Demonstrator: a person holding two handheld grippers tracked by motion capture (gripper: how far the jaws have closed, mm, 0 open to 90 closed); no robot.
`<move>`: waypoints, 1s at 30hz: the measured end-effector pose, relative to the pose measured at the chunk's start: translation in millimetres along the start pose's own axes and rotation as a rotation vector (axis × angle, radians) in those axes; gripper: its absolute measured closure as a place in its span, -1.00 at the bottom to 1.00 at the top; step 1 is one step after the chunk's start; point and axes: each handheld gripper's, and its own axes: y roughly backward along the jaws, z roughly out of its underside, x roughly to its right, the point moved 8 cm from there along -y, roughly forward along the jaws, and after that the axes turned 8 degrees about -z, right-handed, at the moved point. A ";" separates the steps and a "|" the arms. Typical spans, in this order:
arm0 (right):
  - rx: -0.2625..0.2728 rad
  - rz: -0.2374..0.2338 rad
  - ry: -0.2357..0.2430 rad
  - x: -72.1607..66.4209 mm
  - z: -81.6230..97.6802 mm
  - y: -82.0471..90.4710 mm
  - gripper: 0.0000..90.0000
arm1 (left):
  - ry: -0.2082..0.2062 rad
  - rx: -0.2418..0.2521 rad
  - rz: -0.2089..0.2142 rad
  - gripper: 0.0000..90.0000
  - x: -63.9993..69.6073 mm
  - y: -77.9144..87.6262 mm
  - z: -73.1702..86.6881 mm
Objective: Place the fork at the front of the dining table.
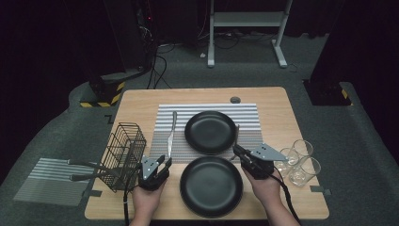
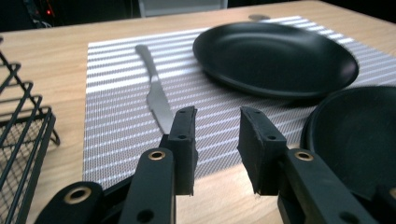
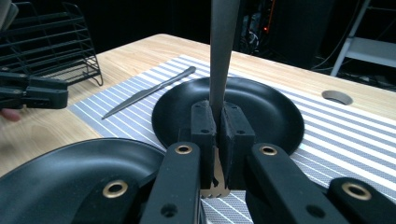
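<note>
The pale wooden surface (image 1: 277,106) carries a striped grey placemat (image 1: 209,109), a black wire basket (image 1: 123,153) at its left edge, a near black plate (image 1: 211,185) overlapping the mat's front edge, and two clear glasses (image 1: 301,162) at the right.

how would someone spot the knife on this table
Find the striped placemat in the middle of the wooden table. The knife lies loose on the mat's left part, beside the far black plate: slim, silver, the only cutlery lying flat there.
</note>
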 end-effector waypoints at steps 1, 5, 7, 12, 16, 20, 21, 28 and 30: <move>0.003 0.008 -0.001 1.6 0.1 0.7 0.88 | -0.023 -0.016 -0.002 0.48 -2.7 -0.6 3.1; -0.001 0.029 -0.002 9.5 1.2 5.7 0.88 | -0.047 -0.040 -0.013 0.44 -5.3 -4.2 10.2; -0.001 0.047 -0.022 13.4 1.9 8.2 0.88 | -0.071 -0.058 -0.027 0.41 -6.1 -6.2 14.2; 0.011 0.079 -0.021 29.2 2.9 13.6 0.88 | -0.048 -0.078 -0.020 0.35 -3.4 -13.6 22.0; 0.007 0.106 -0.029 37.3 5.6 16.3 0.88 | -0.052 -0.091 -0.051 0.33 -2.1 -14.8 24.5; 0.002 0.109 -0.051 41.4 7.7 17.7 0.88 | -0.042 -0.103 -0.055 0.25 -4.0 -15.7 25.2; 0.006 0.112 -0.039 43.1 7.7 17.5 0.88 | -0.046 -0.094 -0.054 0.22 -5.1 -16.3 24.3; -0.006 0.126 -0.046 46.3 11.2 10.8 0.88 | -0.050 -0.097 -0.036 0.04 -1.0 -15.8 25.0; -0.013 0.130 -0.057 46.1 13.1 8.3 0.88 | -0.024 -0.113 -0.037 0.01 -0.4 -17.1 26.0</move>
